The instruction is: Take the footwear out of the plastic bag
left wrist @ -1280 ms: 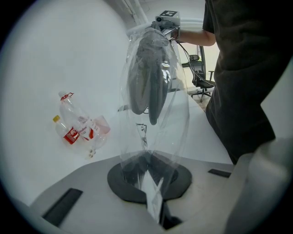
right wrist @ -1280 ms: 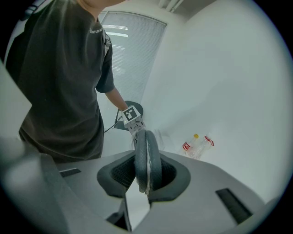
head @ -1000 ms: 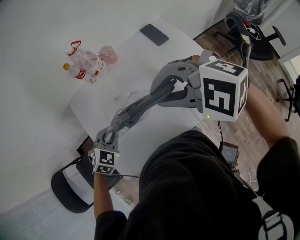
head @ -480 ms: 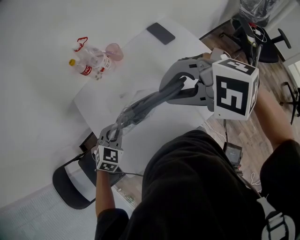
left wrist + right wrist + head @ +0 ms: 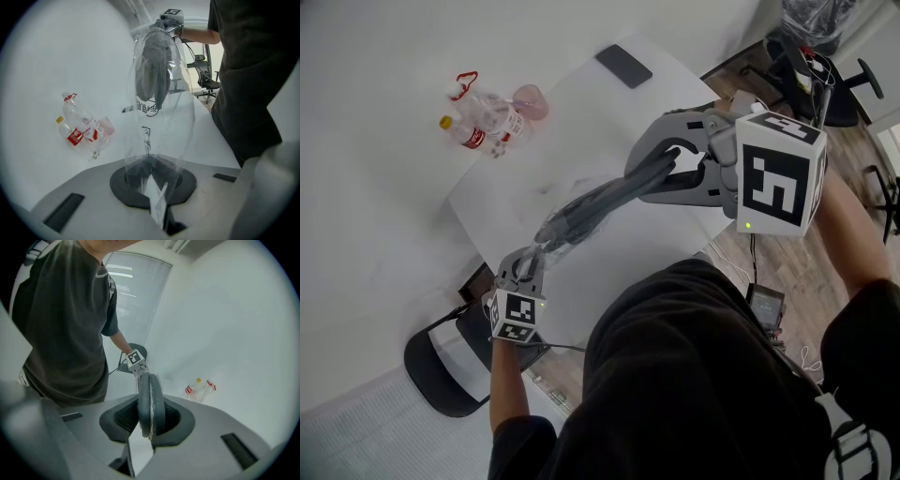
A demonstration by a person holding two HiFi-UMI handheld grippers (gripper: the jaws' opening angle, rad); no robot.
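Table (image 5: 581,122) w/ phone (image 5: 623,66); bottles (image 5: 483,127) on floor (image 5: 375,187)

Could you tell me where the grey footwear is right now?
In the head view the footwear hangs over the table, upper end pinched by the right gripper, lower end inside the clear bag the left gripper holds.

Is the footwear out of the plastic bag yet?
Not out: the clear plastic bag surrounds the grey footwear, held by the right gripper.
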